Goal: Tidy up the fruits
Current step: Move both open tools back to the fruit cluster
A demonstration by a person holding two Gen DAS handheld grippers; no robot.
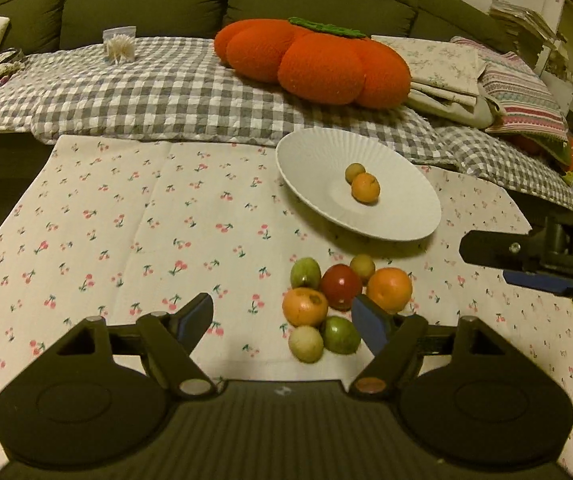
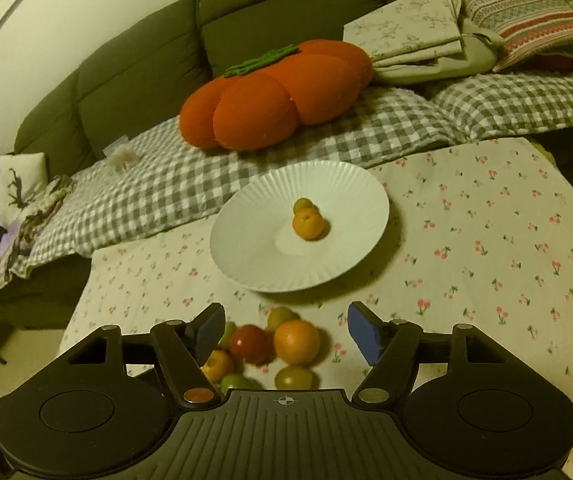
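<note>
A white ribbed plate (image 1: 310,160) (image 2: 254,216) on the cherry-print cloth holds a small orange fruit (image 1: 365,188) (image 2: 307,223) and a smaller yellow-green one (image 1: 355,171) (image 2: 302,204) touching it. In front of the plate lies a pile of several fruits: a red one (image 1: 341,286) (image 2: 251,344), a large orange (image 1: 389,289) (image 2: 297,341), green and pale ones. My left gripper (image 1: 281,300) is open just short of the pile, pads touching nothing. My right gripper (image 2: 285,312) (image 1: 498,264) hovers open over the pile's near side, holding nothing.
The cherry-print cloth (image 1: 126,220) covers a low table. Behind it a sofa carries a checked blanket (image 1: 146,92), an orange pumpkin cushion (image 1: 314,60) (image 2: 270,96), folded linens (image 1: 446,76) and a small bag of cotton swabs (image 1: 119,46).
</note>
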